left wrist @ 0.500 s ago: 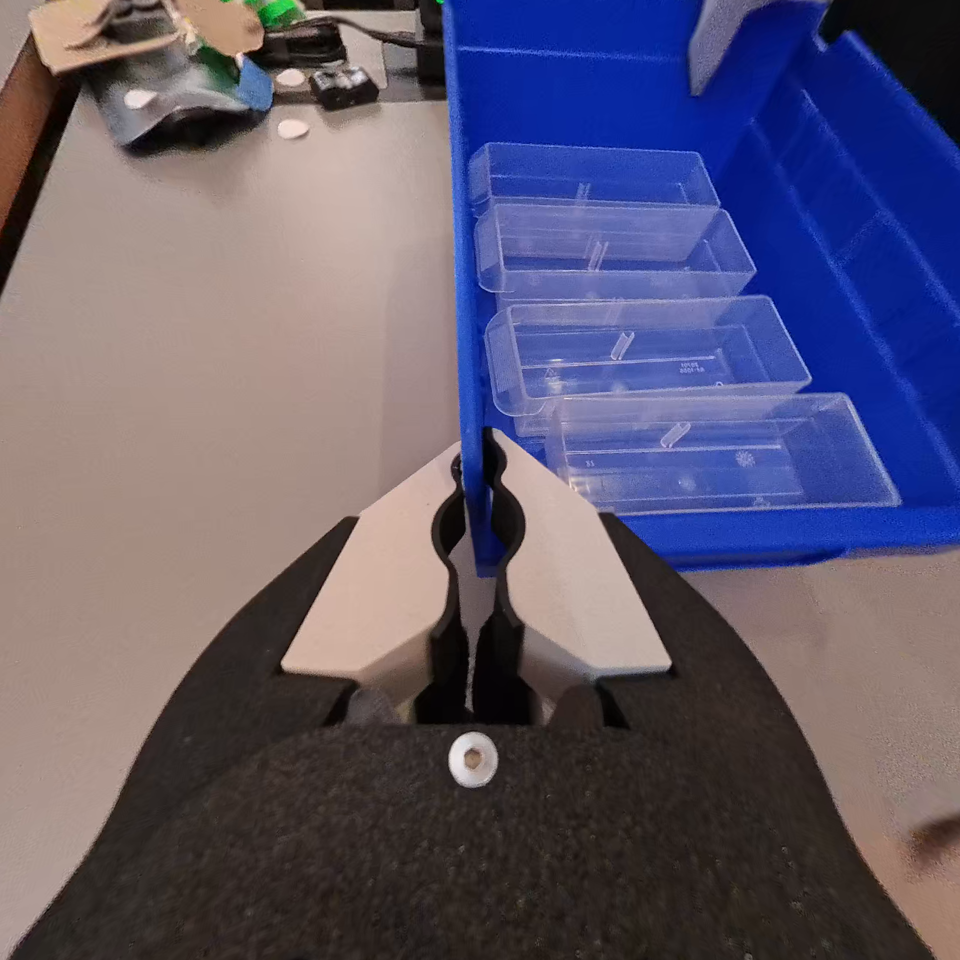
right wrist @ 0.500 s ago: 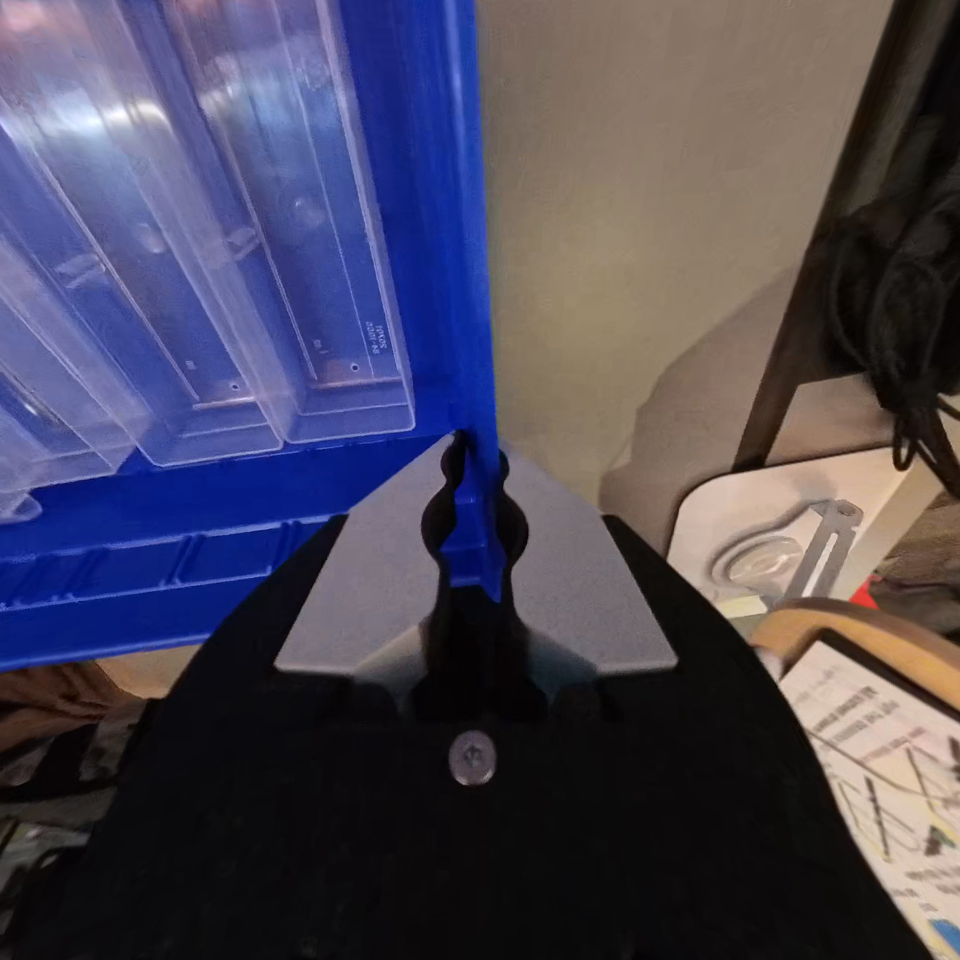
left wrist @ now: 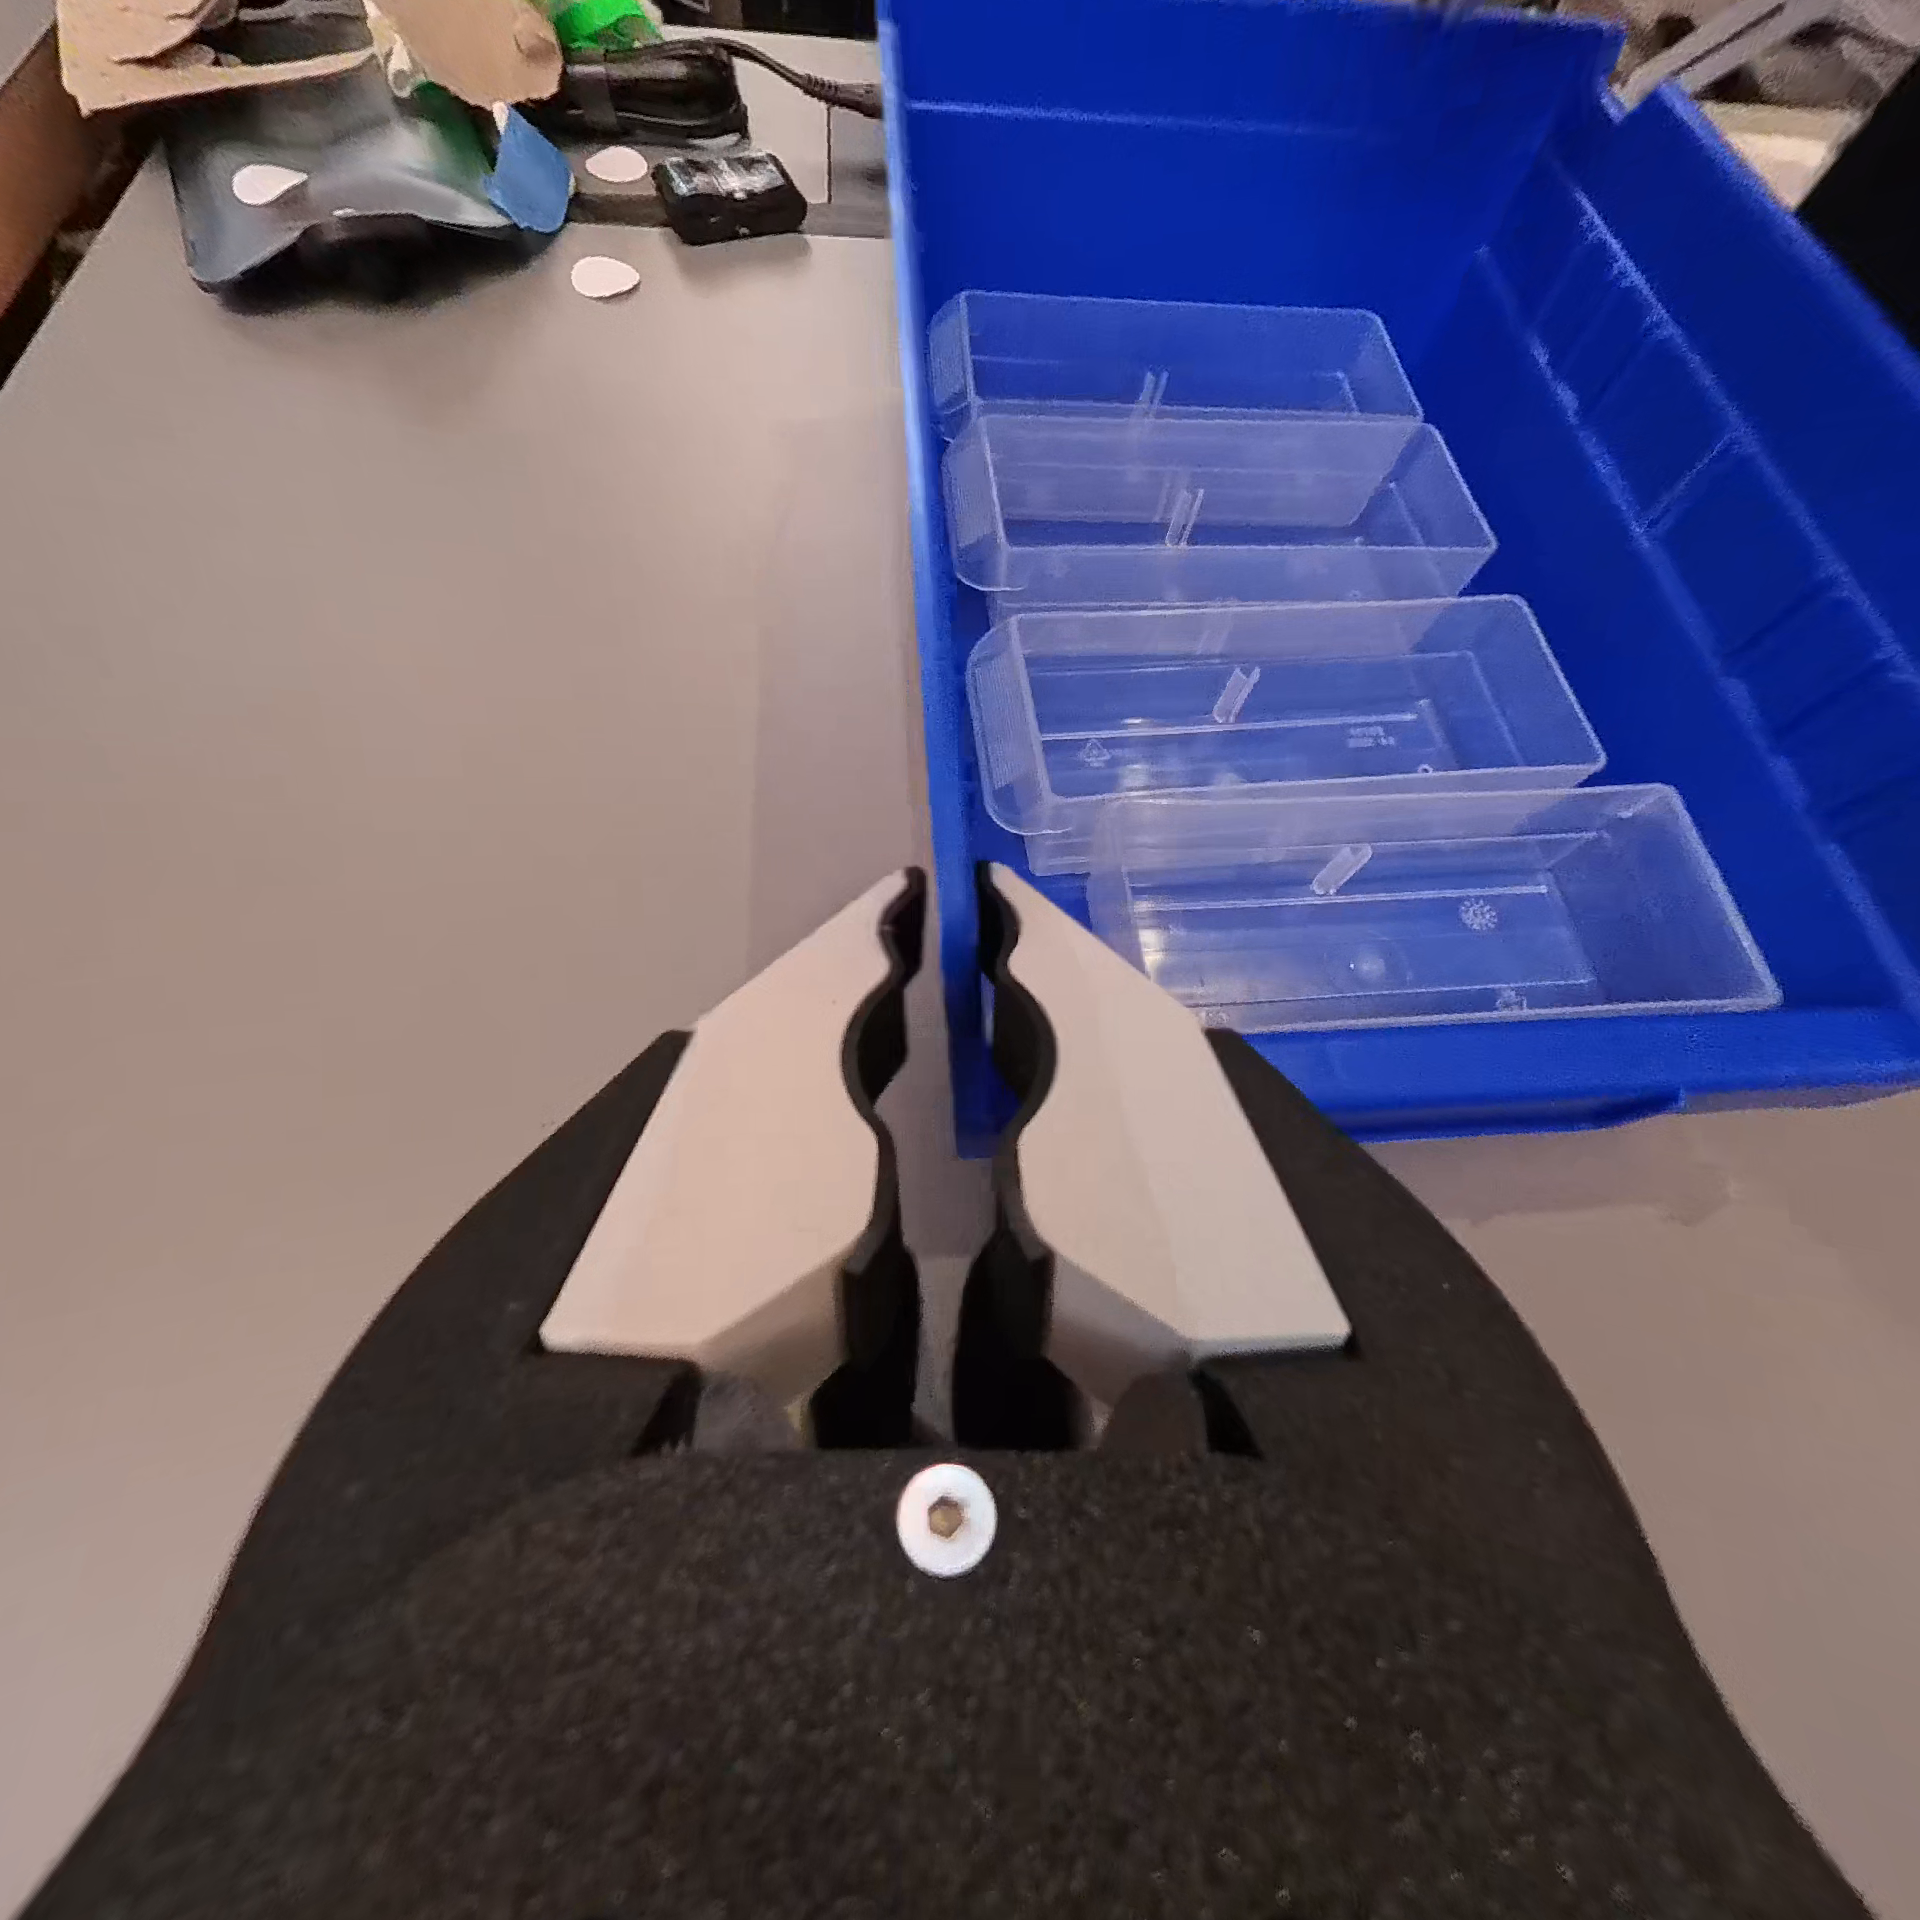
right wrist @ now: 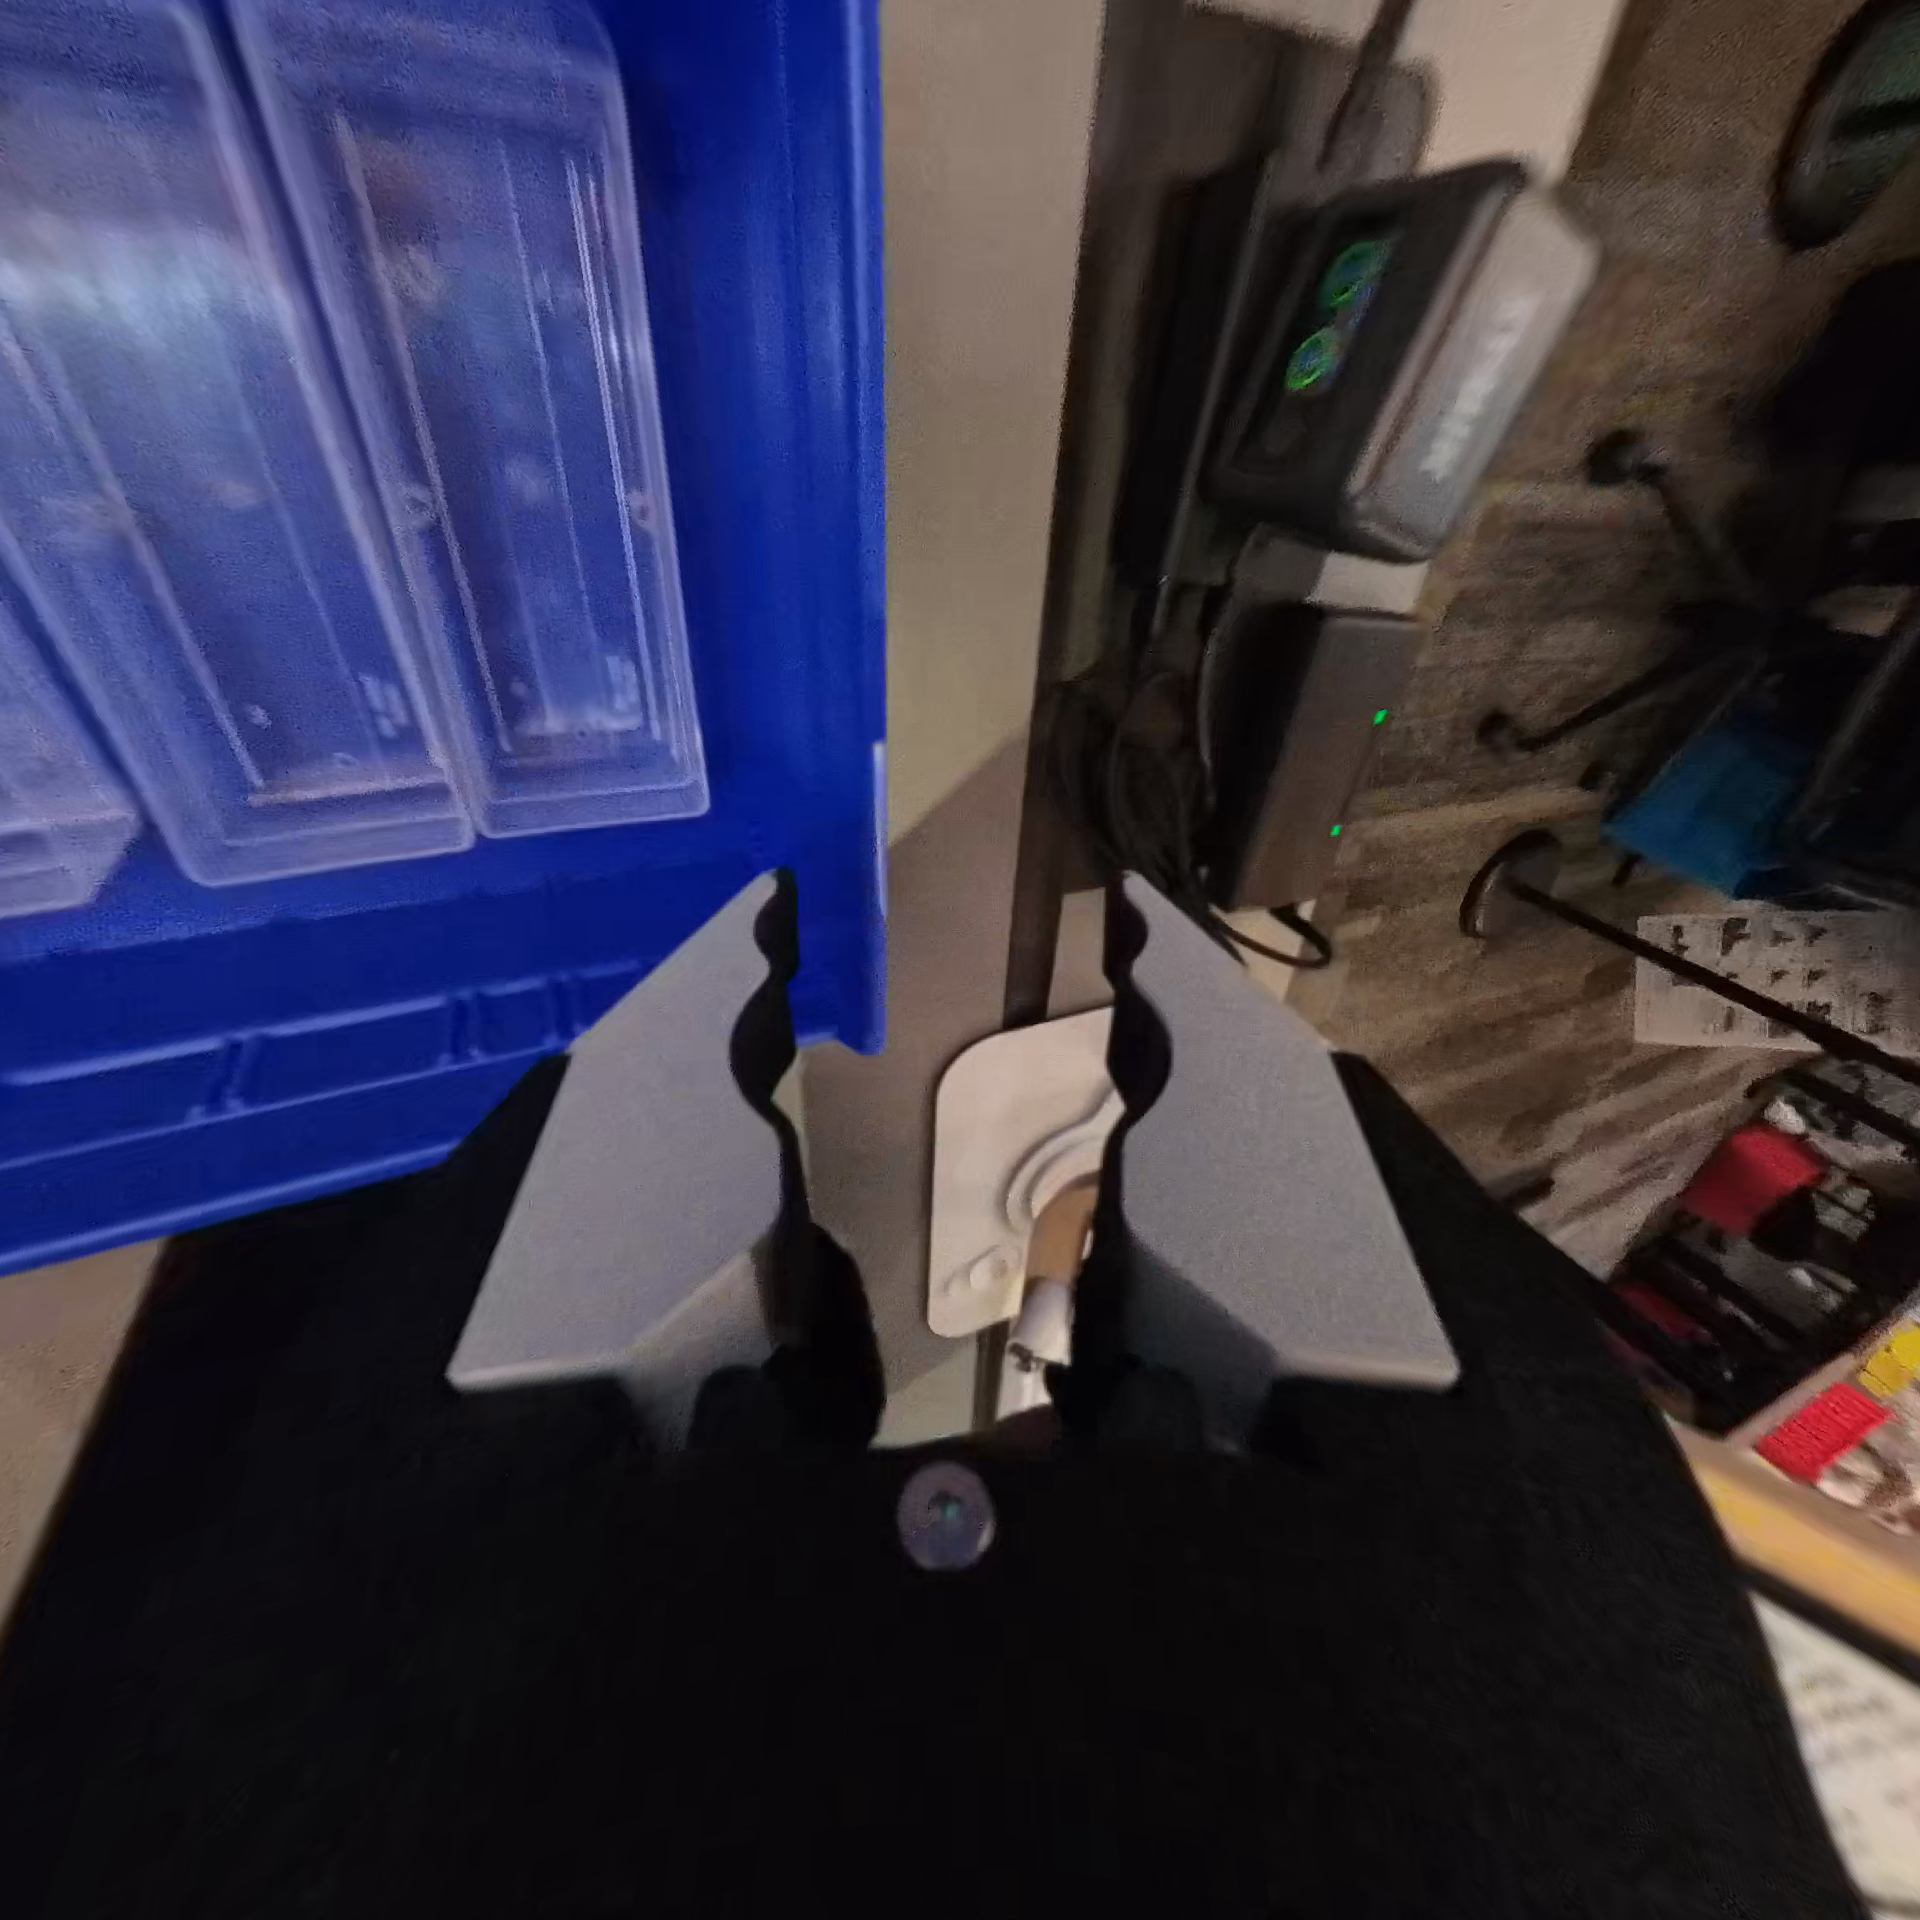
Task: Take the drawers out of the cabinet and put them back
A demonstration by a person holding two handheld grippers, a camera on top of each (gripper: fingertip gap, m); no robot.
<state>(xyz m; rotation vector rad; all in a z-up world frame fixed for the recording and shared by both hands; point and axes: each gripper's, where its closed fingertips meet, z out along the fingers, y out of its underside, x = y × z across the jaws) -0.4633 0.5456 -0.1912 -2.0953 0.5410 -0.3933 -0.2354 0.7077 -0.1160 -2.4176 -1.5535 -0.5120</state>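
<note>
A blue bin (left wrist: 1195,187) stands on the grey table (left wrist: 416,675) and holds several clear plastic drawers (left wrist: 1278,717) lying side by side. My left gripper (left wrist: 951,894) is slightly open, with the bin's near-left wall between its jaws. My right gripper (right wrist: 951,894) is wide open and empty. The bin's corner (right wrist: 769,416) stands just inside its left finger (right wrist: 634,1143), and the drawers (right wrist: 499,468) show blurred beyond it. No cabinet is in view.
Cardboard (left wrist: 208,52), a dark pouch (left wrist: 332,197), a small black box (left wrist: 727,192) and white discs (left wrist: 603,275) lie at the table's far left. Right of the bin, off the table, are black devices with green lights (right wrist: 1340,343), cables, papers and a white base plate (right wrist: 1008,1174).
Both grippers were shut on the bin's walls. The right one has opened wide and let go; the left one has opened a little. The right view has shifted and is blurred.
</note>
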